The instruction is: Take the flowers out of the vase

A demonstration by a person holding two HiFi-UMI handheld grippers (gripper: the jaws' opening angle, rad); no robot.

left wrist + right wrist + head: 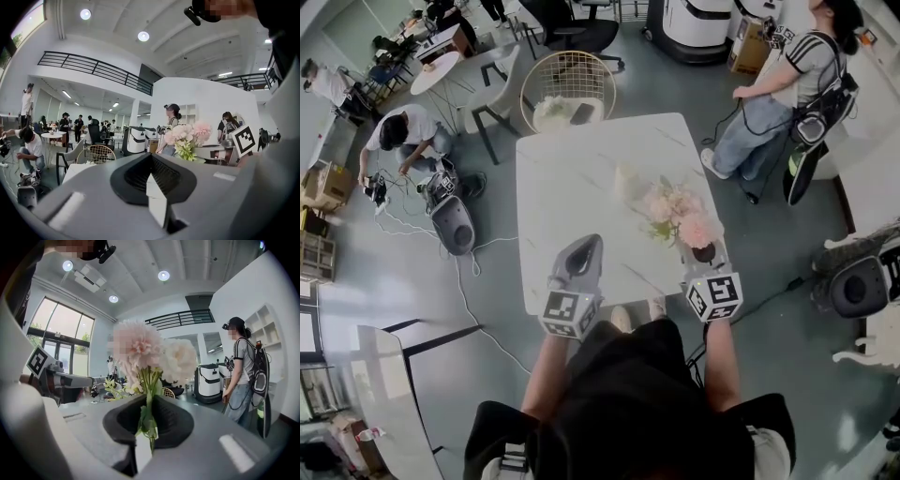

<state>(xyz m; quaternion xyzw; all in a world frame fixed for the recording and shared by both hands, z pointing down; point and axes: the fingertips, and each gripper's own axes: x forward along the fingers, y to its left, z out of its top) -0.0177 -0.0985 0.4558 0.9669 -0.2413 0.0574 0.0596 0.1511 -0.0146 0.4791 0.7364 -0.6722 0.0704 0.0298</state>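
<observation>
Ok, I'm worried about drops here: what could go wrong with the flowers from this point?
The right gripper pinches only the thin lower stems of the flowers, with the heavy heads above, so the bunch may tip or slip. It is held near the table edge, so a dropped stem could land on the floor. The left gripper is shut on nothing, giving no support.

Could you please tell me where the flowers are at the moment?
In the head view, the flowers are over the right side of the white table, near its near-right corner, with their stems clamped in the right gripper.
</observation>
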